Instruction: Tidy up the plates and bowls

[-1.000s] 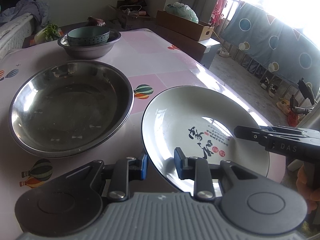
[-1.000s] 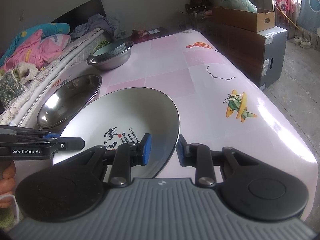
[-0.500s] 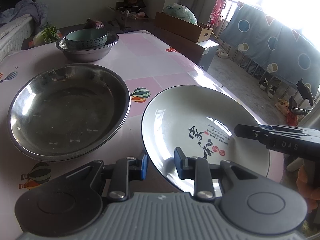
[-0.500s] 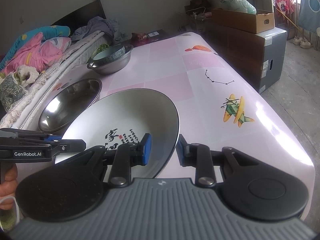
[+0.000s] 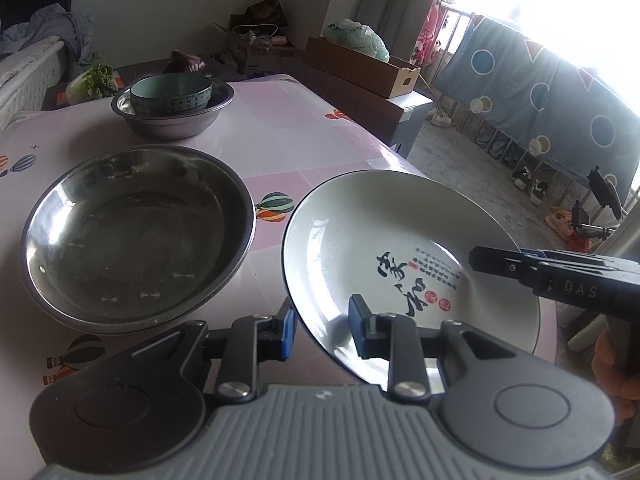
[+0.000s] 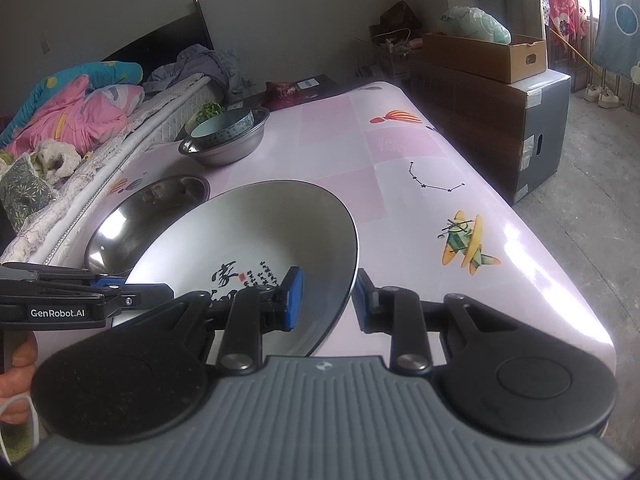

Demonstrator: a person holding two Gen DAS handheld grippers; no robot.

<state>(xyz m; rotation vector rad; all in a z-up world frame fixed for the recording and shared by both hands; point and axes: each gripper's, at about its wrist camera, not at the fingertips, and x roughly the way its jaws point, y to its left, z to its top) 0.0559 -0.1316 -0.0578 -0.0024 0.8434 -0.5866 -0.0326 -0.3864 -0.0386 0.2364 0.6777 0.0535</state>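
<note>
Lifted slightly higher, one white plate [image 5: 384, 236] is grasped by both the left hand-held gripper [image 5: 320, 326] and the right hand-held gripper [image 6: 327, 298]; two steel basins, one bowl.

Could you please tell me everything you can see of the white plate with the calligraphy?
The white plate looks glazed ceramic: shallow, round, dark-rimmed, with black calligraphy and red seals inside. It is empty and tilted above the pink table. The left gripper and right gripper straddle opposite rims.

Your white plate [image 5: 384, 240] with black calligraphy sits tilted beside the wide steel basin [image 5: 136, 232]; farther back, a teal bowl [image 5: 171, 92] nests in a steel bowl [image 5: 172, 122].
</note>
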